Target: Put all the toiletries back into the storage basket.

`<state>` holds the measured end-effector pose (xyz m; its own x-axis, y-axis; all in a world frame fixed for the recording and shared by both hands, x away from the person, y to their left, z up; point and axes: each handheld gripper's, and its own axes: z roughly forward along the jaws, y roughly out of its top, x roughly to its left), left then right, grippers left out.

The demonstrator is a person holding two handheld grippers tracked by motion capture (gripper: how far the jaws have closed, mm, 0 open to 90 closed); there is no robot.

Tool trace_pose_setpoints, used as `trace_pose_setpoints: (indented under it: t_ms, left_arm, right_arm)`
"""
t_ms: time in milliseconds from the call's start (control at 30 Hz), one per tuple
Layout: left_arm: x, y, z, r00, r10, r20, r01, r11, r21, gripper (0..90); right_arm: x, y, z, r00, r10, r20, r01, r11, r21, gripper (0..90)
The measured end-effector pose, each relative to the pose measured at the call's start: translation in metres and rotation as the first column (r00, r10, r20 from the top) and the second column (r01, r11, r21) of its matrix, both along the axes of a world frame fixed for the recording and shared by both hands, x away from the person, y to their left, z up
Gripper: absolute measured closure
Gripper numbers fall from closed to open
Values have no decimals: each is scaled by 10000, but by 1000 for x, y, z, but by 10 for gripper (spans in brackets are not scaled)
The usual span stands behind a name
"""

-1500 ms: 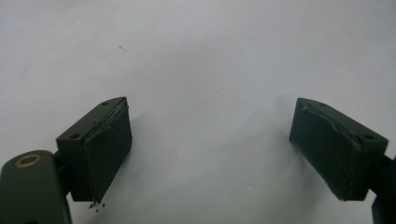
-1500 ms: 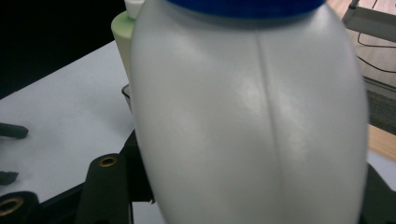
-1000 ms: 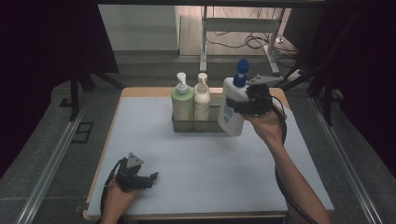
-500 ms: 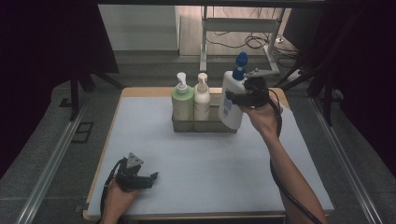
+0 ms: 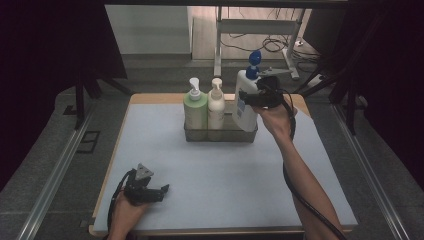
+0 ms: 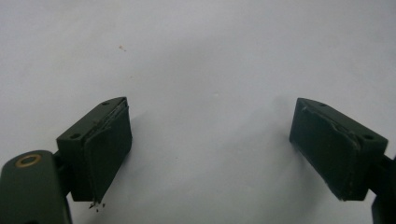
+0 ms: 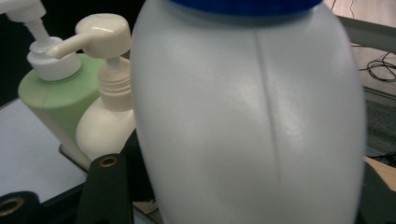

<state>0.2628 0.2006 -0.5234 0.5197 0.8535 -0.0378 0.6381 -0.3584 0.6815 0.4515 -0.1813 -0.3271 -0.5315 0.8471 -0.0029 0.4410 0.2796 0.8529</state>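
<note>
Two claws work the bench (image 5: 165, 150): nearest, the left claw (image 5: 162, 190) rests wide open, nothing between its jaws. Farther off, the right claw (image 5: 248, 96) clamps the white bottle (image 5: 243, 107), held at the basket's (image 5: 220, 135) right end beside two pump bottles (image 5: 206, 107).

A: What's the item?
B: White bottle (image 5: 244, 102) with a blue pump top, blue label on its side, roughly upright, slight tilt.
A: Where, relative to the mesh basket (image 5: 220, 134)?
B: At the basket's right end, bottom down inside it, just right of the cream pump bottle (image 5: 216, 107). Whether it rests on the basket floor, can't tell.
</note>
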Motion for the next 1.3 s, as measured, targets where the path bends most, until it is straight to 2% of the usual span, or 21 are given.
trace_pose_setpoints:
  t_ms: [433, 800, 1300]
  left_arm:
    - [0, 0, 0, 10000, 1, 5, -1, 10000, 0, 130]
    - [0, 0, 0, 10000, 1, -1, -1, 10000, 15, 130]
    - [0, 0, 0, 10000, -15, -5, 15, 10000, 34, 130]
  right_arm:
    - [17, 4, -11, 9994, -325, 109, 326, 9994, -90, 408]
    - [24, 6, -35, 9985, -546, -55, 545, 9984, -170, 407]
    - [21, 9, -67, 9979, -618, -190, 614, 9978, -236, 405]
